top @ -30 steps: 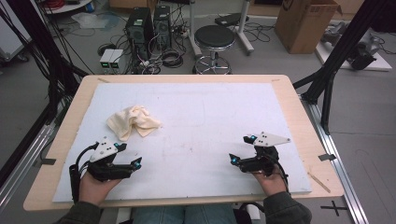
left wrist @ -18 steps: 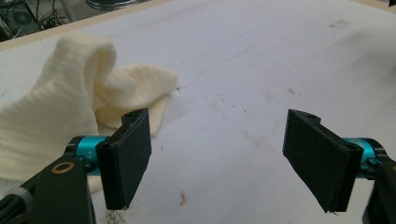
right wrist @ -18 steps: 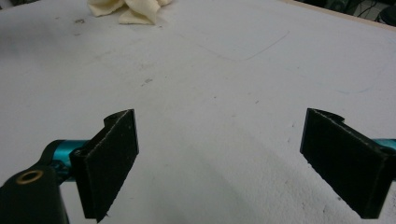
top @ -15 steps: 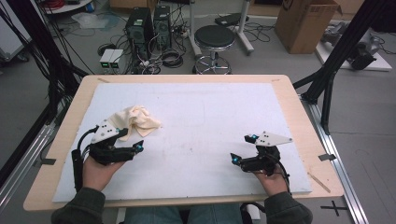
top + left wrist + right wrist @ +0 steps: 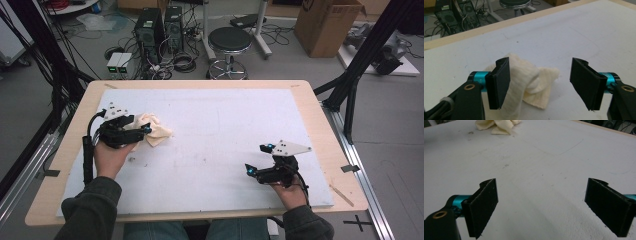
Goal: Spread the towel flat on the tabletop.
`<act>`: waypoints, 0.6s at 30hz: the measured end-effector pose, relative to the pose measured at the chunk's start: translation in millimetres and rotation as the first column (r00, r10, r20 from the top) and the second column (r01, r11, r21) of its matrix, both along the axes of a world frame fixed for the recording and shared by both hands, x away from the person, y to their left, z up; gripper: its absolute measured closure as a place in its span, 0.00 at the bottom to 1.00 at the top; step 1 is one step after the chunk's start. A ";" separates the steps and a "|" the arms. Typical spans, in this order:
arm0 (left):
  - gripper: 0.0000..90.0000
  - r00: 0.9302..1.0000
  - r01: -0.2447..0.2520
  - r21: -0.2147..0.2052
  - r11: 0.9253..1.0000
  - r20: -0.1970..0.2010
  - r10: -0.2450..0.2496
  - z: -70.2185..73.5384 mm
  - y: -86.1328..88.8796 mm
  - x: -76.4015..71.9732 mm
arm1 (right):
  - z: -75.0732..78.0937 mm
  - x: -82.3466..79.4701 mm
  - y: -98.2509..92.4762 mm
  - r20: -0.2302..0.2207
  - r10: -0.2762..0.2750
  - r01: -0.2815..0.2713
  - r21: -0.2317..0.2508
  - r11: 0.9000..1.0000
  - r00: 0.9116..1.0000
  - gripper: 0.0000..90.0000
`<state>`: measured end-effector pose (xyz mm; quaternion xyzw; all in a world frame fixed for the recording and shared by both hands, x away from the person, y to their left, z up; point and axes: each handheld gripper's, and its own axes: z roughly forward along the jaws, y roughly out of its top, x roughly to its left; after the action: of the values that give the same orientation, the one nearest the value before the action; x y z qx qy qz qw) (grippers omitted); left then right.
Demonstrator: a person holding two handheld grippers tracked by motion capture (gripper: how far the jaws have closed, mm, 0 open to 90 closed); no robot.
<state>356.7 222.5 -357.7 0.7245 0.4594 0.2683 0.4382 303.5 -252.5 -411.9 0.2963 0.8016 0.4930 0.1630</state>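
1. Your crumpled cream-coloured cloth (image 5: 155, 131) lies on the white foam board (image 5: 225, 125) that covers the pale wooden table (image 5: 320, 115), in the left half and well away from the near edge.
2. In the left gripper view the cloth (image 5: 529, 82) is bunched into soft folds, with a ribbed weave showing on the flap that spreads flat toward the right. One thick fold rises in the middle and hangs down toward the camera.
3. Your left gripper (image 5: 145, 131) sits right at the cloth's left side. Its jaws have just been closing but stand wide apart, and the cloth lies between them, nearer the left pad. That pad (image 5: 500, 82) is against or just in front of the fold; you cannot tell whether it touches. The right pad is clear of the cloth, so nothing is gripped.
4. Your right gripper (image 5: 256, 161) rests low over the board on the right side, well apart from the cloth. Its jaws are spread wide with nothing between them (image 5: 544, 205).
5. In the right gripper view the cloth (image 5: 496, 126) shows at the far top edge.
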 end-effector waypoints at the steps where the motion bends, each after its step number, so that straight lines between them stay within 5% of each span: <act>1: 0.38 1.000 -0.017 -0.005 1.000 -0.013 0.017 -3.2 0.6 4.7 | -0.2 -0.2 0.4 -0.005 0.002 -0.002 -0.003 1.000 1.000 0.12; 10: 0.53 0.991 -0.088 -0.018 0.996 -0.103 0.086 -32.1 1.3 39.4 | -1.1 -0.4 -2.6 -0.003 0.006 -0.006 0.005 1.000 1.000 0.12; 18: 0.66 0.983 -0.088 0.030 0.996 -0.157 0.092 -48.6 -2.1 51.8 | -1.3 0.7 -2.8 -0.004 0.011 -0.011 0.006 1.000 1.000 0.12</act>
<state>408.5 220.5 -406.3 0.7270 0.5220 0.2348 0.3793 304.2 -255.3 -413.2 0.2932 0.8020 0.4959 0.1578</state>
